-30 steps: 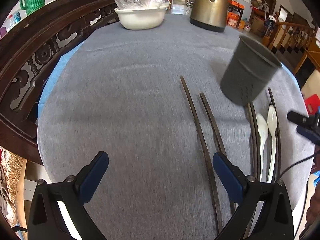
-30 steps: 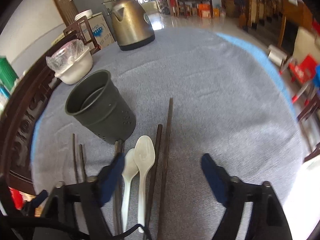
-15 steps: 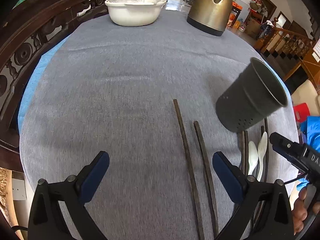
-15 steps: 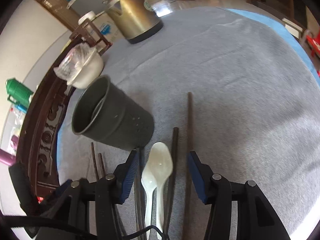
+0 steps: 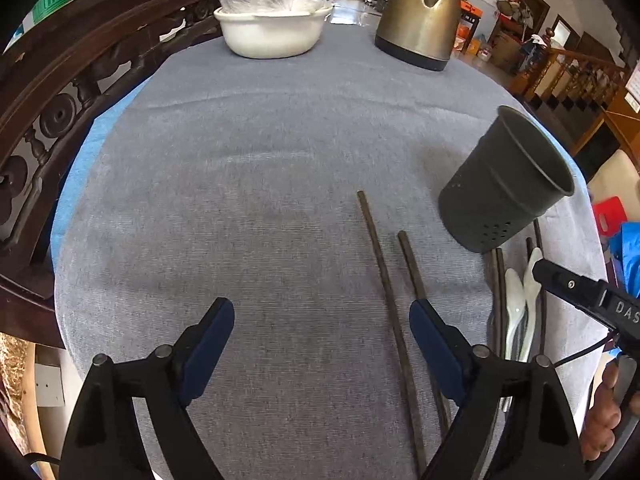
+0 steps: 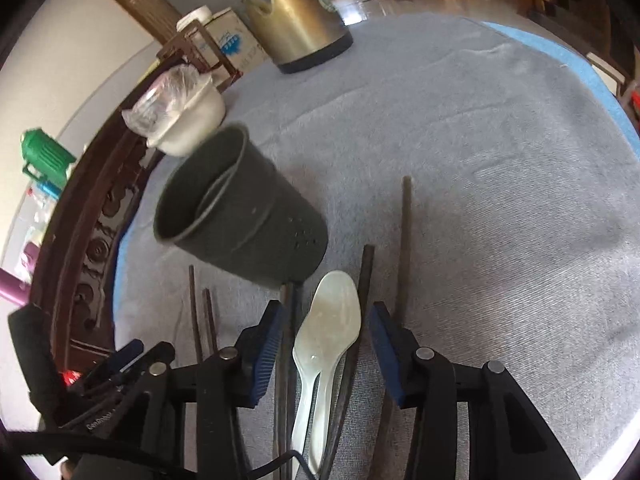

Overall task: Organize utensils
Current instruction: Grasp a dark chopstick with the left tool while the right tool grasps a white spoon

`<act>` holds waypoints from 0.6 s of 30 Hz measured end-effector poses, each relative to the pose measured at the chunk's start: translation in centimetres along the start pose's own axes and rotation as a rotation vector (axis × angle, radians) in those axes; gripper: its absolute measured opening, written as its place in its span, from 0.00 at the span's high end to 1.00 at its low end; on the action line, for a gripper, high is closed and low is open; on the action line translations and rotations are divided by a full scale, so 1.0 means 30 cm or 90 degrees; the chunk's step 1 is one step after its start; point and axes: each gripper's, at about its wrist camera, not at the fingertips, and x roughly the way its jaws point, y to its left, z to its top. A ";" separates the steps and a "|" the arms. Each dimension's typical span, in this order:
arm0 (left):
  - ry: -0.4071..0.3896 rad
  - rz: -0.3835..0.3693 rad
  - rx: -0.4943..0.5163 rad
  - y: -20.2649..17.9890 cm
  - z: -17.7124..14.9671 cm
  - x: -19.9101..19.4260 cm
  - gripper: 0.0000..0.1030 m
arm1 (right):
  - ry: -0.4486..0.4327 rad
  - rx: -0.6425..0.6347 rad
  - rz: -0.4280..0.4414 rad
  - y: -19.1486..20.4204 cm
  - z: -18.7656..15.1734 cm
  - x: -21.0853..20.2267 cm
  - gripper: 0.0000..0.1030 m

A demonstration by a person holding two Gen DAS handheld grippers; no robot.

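The right gripper [image 6: 322, 344] straddles two pale plastic spoons [image 6: 328, 320], jaws apart (nothing pinched), likely bound for the dark perforated holder [image 6: 240, 212]; the left gripper [image 5: 320, 336] hangs released.

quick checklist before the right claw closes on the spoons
1. Right claw open, one finger on each side of the white spoons: ok.
2. Only spoons in the gap: not ok, dark chopsticks lie beside them between the fingers.
3. Spoons lying flat on the cloth, free to lift: cannot tell, two spoons overlap.
4. Holder cup upright, mouth clear to take utensils: ok, nothing visible inside.
5. Left claw open and holding nothing: ok.
6. Left claw out of the right one's way: ok, it sits over the other chopstick pair.
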 end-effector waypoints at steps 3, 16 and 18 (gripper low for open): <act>-0.001 0.012 -0.003 0.024 0.002 -0.009 0.13 | 0.009 -0.016 -0.035 0.013 0.000 0.027 0.64; 0.022 -0.021 0.004 0.037 0.074 0.055 0.30 | -0.026 -0.041 -0.089 -0.046 -0.017 -0.001 0.91; 0.019 -0.028 0.019 0.015 0.088 0.061 0.30 | -0.030 -0.024 -0.083 -0.071 -0.016 -0.016 0.91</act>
